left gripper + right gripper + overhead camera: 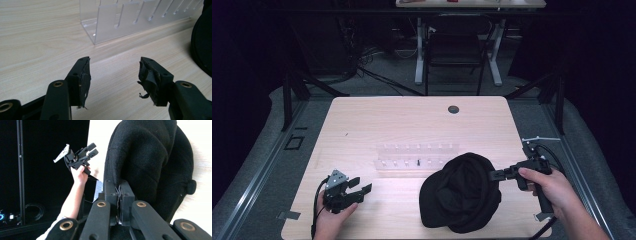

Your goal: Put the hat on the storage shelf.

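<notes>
— What's the right gripper (493,174) got?

— Its jaws are pinched tight on the edge of the black cap (462,192). The cap hangs off the tips, its crown spreading out ahead of them and its lower part on the table (387,120).

— And the left gripper (359,186)?

— Jaws wide apart, nothing between them, just bare wood beneath. The clear rack (120,22) lies a little ahead of its tips, and the cap is off to that gripper's right, apart from it.
</notes>
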A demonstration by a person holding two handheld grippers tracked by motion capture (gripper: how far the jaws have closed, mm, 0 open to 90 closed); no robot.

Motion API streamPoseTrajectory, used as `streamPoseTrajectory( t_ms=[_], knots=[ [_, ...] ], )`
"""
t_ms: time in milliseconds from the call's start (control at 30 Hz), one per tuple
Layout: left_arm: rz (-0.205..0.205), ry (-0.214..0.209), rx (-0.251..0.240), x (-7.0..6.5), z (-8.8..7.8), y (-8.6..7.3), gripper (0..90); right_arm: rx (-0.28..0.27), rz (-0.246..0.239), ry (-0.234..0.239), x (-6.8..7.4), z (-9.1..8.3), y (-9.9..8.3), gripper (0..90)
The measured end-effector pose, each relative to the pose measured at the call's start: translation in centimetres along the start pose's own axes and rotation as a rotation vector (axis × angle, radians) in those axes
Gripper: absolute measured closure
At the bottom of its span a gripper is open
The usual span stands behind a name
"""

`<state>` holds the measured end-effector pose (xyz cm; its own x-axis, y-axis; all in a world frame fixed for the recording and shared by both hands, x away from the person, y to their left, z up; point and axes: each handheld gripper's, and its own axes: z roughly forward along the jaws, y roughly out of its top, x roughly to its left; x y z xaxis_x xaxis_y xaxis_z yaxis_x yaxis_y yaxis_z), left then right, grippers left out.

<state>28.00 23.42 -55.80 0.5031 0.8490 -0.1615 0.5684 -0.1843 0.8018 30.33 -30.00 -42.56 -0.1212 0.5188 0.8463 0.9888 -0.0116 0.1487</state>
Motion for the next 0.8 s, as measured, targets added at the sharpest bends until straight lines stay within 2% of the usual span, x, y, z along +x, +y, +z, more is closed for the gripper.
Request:
streamPoseTrajectory(
  t_ms=[100,367,800],
  knots=[
    [0.001,0.000,0.000,0.0,0.0,0.0,42.6,0.002,0.025,0.008,0.1,0.1,0.2,88.1],
    [0.000,0.001,0.000,0.0,0.0,0.0,42.6,-0.002,0.047,0.032,0.4,0.3,0.4,88.1],
    [0.000,0.002,-0.006,0.0,0.0,0.0,42.6,-0.033,0.078,0.052,1.8,0.3,0.7,88.1]
  ],
)
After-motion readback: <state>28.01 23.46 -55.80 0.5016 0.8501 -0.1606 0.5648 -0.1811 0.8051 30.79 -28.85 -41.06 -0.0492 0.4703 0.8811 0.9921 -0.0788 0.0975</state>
